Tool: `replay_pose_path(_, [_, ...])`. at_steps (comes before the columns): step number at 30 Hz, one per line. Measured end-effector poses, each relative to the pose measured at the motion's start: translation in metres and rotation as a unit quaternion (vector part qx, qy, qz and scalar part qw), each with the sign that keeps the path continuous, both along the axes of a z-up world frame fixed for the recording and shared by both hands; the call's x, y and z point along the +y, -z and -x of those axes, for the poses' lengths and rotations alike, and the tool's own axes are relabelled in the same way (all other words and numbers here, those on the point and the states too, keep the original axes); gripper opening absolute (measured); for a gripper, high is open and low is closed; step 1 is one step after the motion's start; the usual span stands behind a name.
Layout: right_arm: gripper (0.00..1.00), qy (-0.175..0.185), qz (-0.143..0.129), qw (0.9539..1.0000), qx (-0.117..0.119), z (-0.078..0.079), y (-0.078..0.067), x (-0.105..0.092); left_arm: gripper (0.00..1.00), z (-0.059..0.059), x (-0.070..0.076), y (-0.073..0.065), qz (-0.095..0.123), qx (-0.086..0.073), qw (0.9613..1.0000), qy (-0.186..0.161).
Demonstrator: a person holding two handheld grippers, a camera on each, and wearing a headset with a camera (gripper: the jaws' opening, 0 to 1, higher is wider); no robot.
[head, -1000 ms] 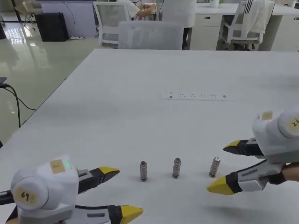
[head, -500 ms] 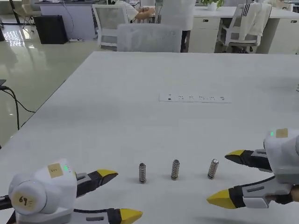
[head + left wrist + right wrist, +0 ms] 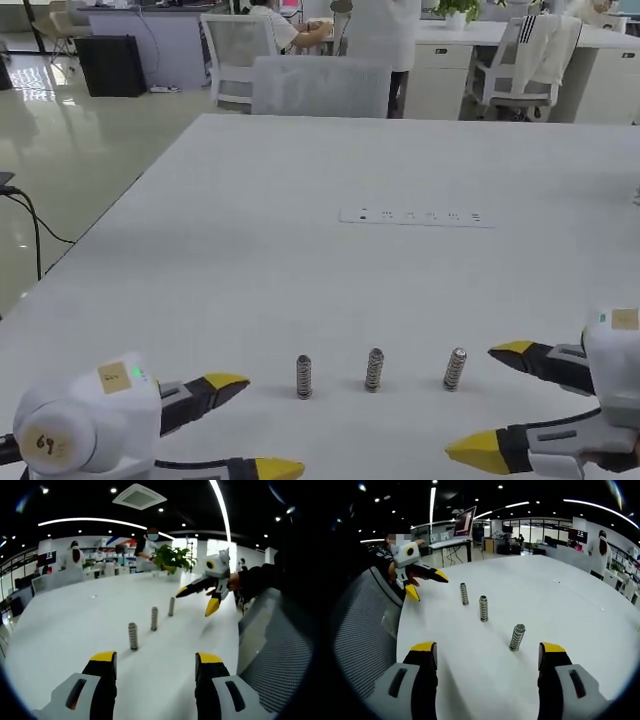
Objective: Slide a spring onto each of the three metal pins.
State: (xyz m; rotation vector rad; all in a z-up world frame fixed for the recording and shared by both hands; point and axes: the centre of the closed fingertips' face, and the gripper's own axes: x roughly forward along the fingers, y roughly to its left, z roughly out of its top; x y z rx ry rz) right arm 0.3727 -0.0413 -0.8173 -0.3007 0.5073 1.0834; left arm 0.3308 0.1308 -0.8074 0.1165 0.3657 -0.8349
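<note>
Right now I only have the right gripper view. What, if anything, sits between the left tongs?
Observer: Nothing. In the left gripper view the left gripper has its tongs open, and the nearest spring stands ahead of them, apart.
Operator: And what lies farther across the table?
Observer: The head view shows a flat strip, probably sockets, set into the table well past the row.
</note>
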Motion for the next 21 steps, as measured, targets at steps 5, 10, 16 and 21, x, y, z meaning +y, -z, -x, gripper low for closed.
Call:
replay_pose_path(5, [0.84,0.003,-0.005,1.0000,-0.001,-0.0004,-0.0017,0.0002,0.59,0.0008,0.0001,0.0005,0.001,0.001,1.0000,-0.003])
replay_pose_path(10, [0.84,0.001,-0.003,1.0000,-0.006,-0.0005,-0.0023,0.0009,0.59,-0.0008,0.0017,-0.0001,0.003,0.001,1.0000,-0.008])
replay_pose_path(16, [0.84,0.002,-0.004,1.0000,-0.006,-0.0004,-0.0028,0.0008,0.59,-0.0021,0.0025,-0.0002,0.004,0.000,0.9999,-0.010])
replay_pose_path(21, [0.84,0.002,-0.003,1.0000,-0.005,0.0000,-0.0027,0.0014,0.59,-0.0026,0.0029,-0.0003,0.004,0.001,0.9999,-0.012])
